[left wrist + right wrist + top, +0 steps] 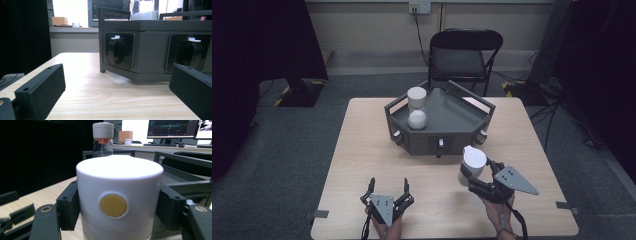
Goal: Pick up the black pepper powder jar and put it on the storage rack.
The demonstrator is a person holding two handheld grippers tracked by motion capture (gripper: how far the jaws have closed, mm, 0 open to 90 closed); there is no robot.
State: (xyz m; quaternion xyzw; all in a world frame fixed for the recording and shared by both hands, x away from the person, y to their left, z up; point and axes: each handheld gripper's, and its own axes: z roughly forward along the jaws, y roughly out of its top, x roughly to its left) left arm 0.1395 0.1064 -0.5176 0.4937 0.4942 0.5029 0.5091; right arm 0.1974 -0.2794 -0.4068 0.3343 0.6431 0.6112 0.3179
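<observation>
Gripping white jar [473,161] by cap, right gripper [477,176] clamped on both sides, jar just front-right of tray [447,135], lined up for loading. Left gripper [388,192] parked on table [362,150], jaws apart, empty.

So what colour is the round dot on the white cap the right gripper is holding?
Yellow dot on the white cap, clearest in the right gripper view.

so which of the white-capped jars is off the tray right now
The jar clamped in the right tongs, the white-capped jar in front of the grey tray's right corner. The other jar stands upright inside the tray, at its left.
</observation>
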